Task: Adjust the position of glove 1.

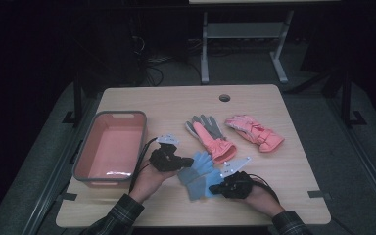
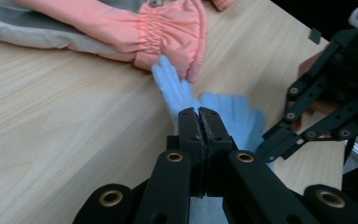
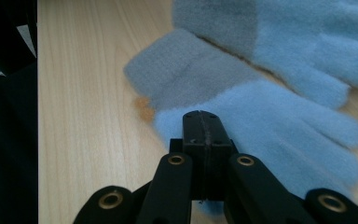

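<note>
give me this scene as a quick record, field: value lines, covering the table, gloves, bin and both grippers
table: light wood, round hole near the far edge
bin: grey-rimmed bin at the left, inside looks pink, nothing seen in it
pink gloves: one palm-up pink glove at centre, another pink glove to its right
blue gloves: pair of fuzzy blue gloves with grey cuffs, overlapping, near the person
left gripper: jaws together over a blue glove; a pinch can't be confirmed
right gripper: jaws together over a blue glove; grip likewise unclear
hands: one on each gripper, plaid sleeves
</note>
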A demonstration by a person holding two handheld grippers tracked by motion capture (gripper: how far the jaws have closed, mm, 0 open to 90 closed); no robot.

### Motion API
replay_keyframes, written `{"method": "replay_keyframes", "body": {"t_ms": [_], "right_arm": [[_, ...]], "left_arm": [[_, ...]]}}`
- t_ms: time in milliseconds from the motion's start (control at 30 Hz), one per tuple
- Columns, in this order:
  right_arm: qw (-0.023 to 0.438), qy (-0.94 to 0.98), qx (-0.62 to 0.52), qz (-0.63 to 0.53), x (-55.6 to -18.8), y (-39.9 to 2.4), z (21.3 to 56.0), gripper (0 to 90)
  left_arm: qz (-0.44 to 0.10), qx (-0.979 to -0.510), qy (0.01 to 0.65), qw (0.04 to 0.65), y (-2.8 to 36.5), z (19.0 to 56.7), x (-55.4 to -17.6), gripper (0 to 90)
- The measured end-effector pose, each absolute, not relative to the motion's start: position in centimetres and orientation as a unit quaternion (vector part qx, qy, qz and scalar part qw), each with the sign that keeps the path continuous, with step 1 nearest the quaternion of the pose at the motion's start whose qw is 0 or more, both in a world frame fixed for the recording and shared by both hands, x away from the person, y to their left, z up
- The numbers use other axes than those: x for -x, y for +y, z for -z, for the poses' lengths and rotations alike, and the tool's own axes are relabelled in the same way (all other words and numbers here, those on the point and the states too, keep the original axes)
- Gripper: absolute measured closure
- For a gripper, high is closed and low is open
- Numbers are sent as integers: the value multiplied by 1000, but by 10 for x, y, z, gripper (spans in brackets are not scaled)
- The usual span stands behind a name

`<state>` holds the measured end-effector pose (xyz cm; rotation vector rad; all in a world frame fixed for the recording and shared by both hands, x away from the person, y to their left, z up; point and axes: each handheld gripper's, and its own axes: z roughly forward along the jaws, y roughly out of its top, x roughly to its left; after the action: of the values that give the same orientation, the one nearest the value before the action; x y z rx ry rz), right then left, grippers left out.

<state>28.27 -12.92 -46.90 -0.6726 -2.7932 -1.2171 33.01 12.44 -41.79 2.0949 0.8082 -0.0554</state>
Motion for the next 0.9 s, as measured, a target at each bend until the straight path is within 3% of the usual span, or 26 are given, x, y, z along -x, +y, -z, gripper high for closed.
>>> {"method": "replay_keyframes", "body": {"t_ms": [633, 900], "right_arm": [[7, -897, 204, 393, -295, -105, 470, 898], [6, -897, 204, 393, -294, -106, 470, 898]], "left_arm": [[41, -848, 275, 451, 125, 413, -315, 888], [59, -863, 259, 430, 116, 423, -313, 887]]}}
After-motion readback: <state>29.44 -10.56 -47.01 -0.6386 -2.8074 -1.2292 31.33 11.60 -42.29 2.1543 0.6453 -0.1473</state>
